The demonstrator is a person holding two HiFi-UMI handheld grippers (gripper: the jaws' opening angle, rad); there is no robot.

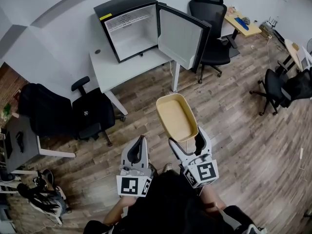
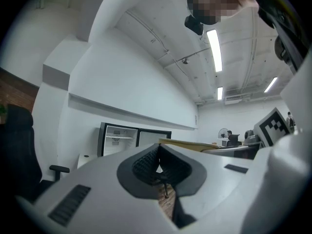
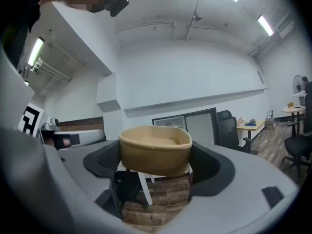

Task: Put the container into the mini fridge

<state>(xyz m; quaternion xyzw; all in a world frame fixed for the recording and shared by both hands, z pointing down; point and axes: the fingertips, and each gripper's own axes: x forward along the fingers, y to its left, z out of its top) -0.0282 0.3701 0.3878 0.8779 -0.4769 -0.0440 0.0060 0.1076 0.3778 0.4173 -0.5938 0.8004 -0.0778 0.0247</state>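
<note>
Closest in: white left gripper [image 1: 142, 141], closed tight on nothing, idle at L of body. Same in left gripper view [image 2: 158, 167]: black pads [image 2: 144, 167] pressed together, only floor visible past them.

Just beside it, to R: white right gripper [image 1: 187, 139], clamped on near end of tan oval paper container [image 1: 176, 117]. Empty inside, no lid in sight, held roughly level. Up in the air over brown wood-plank floor [image 1: 234, 130], resting on nothing. Backed up by right gripper view: container [image 3: 156, 149] wedged between both pads, right gripper [image 3: 155, 165] snug against its sides.

Further out: black office chair [image 1: 92, 113] at L, then white rectangular tabletop [image 1: 122, 69]. At far end of tabletop: black mini fridge [image 1: 131, 30] w/ white interior, door [image 1: 181, 37] swung wide open to R. Well apart from container.

Step in hand, prob.: carry phase. Grasp done, approach to fridge not finished.

Next, likely: walk fwd, lift container to compartment height, steer L of open door edge, slide in level, then release & back straight out. Care needed re door-edge clearance & tilt. No job for left gripper unless door needs steadying.
</note>
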